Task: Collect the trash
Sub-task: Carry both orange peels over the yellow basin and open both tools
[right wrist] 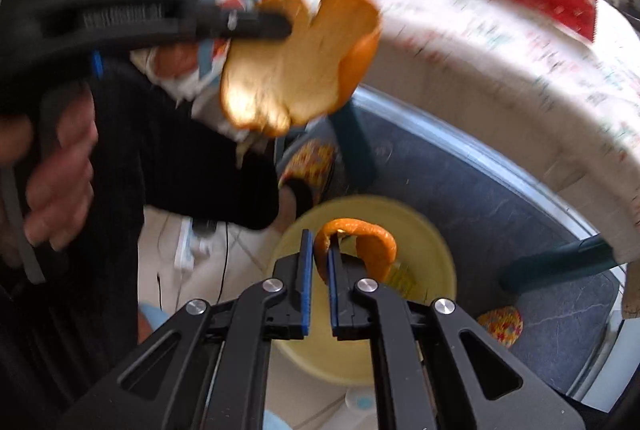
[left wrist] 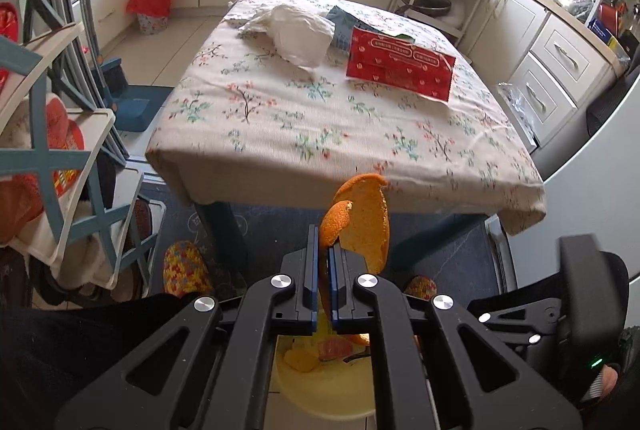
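My left gripper (left wrist: 323, 244) is shut on a large orange peel (left wrist: 366, 226), held in the air in front of the table's near edge; the peel also shows in the right wrist view (right wrist: 288, 77). My right gripper (right wrist: 318, 250) is shut on a smaller curled orange peel (right wrist: 368, 242), held just above a yellow bin (right wrist: 432, 242) on the floor. The bin (left wrist: 320, 390) lies below my left gripper too, with peel pieces inside. On the table lie a white crumpled bag (left wrist: 300, 33) and a red packet (left wrist: 400, 63).
The table (left wrist: 280, 117) has a floral cloth and blue legs. A blue shelf rack (left wrist: 60, 169) stands at the left. A red-lined waste basket (left wrist: 152, 9) stands by the far cabinets. Patterned slippers (left wrist: 184, 270) are on the dark mat.
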A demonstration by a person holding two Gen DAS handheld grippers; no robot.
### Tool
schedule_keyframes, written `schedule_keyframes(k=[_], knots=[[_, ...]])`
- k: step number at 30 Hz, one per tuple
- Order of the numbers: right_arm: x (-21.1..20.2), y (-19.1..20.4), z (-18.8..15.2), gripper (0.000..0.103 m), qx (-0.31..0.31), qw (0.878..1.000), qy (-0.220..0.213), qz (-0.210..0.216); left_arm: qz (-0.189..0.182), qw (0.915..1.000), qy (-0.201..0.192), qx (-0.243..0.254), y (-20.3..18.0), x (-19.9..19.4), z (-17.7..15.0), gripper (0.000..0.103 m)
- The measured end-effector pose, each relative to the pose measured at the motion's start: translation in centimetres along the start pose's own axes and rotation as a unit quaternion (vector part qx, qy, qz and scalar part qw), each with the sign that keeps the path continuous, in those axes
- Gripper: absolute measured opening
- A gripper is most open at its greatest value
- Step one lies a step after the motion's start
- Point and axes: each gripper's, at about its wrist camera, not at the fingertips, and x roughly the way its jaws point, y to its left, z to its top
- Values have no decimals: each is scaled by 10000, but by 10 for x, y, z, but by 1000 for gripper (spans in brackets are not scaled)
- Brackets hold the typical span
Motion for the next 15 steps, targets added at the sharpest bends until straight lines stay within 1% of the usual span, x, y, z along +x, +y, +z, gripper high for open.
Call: schedule_keyframes(k=[3,5,6,8,9,10,15], knots=[[18,5,-10,8,-24,9986,533,1,5,10000,2,2,0,-5,-8,4],[24,6,-16,11,-13,9976,688,-106,1,10000,8,3,1,-7,-10,4],[24,6,-19,11,8,9974,712,-84,0,10000,8,5,0,-8,-11,4],[22,5,-22,20,129,9972,732,59,-5,10000,10,11,0,-9,-13,4],[21,5,-24,32,185,9972,716,109,-6,10000,9,16,0,-10,-15,4],[20,5,-26,40,225,9968,745,205,-6,10000,7,22,0,-10,-16,4],[12,8,-29,43,305,9975,616,131,-5,10000,29,55,-2,-15,-24,4]])
